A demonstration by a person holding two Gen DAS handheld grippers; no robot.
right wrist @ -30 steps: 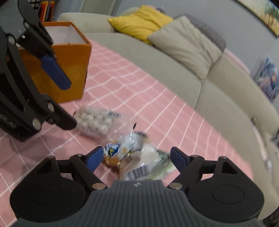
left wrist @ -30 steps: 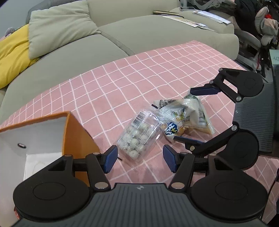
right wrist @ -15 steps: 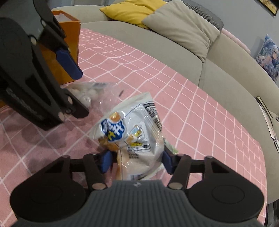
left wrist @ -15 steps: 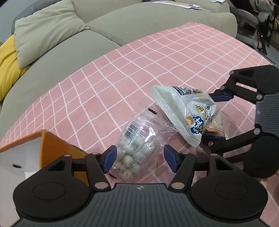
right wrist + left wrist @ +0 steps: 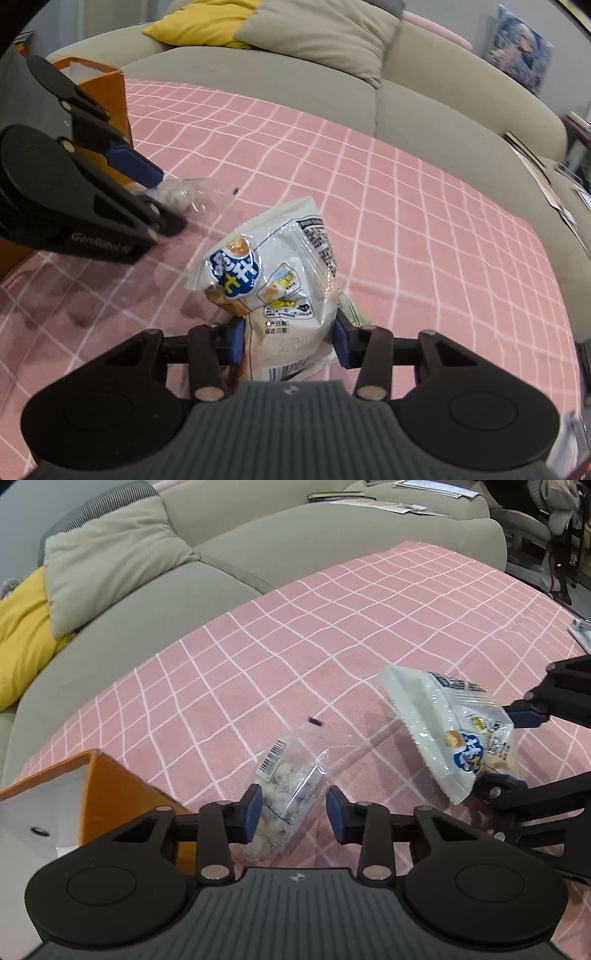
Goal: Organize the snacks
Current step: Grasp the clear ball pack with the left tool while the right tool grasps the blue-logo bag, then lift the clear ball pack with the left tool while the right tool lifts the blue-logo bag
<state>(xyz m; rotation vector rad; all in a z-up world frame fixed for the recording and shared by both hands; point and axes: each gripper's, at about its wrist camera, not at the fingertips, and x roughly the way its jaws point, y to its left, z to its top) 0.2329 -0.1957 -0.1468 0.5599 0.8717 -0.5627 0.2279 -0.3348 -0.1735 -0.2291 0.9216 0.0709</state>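
A white snack bag with a blue label stands up between the pads of my right gripper. Its jaws are still closing and both pads press on the bag's lower end. In the left wrist view the same bag hangs tilted at the right, above the cloth. A clear pack of white balls lies on the pink cloth between the pads of my left gripper. These jaws are closing too: the left pad touches the pack, while a thin gap shows at the right pad. An orange box stands at the left.
A pink checked cloth covers the table. A grey sofa with a beige cushion and a yellow one runs along the far edge, with papers on it. A small dark scrap lies beyond the clear pack.
My right gripper closed on the snack bag and raised it off the cloth. My left gripper sank over the clear pack and its jaws narrowed around it.
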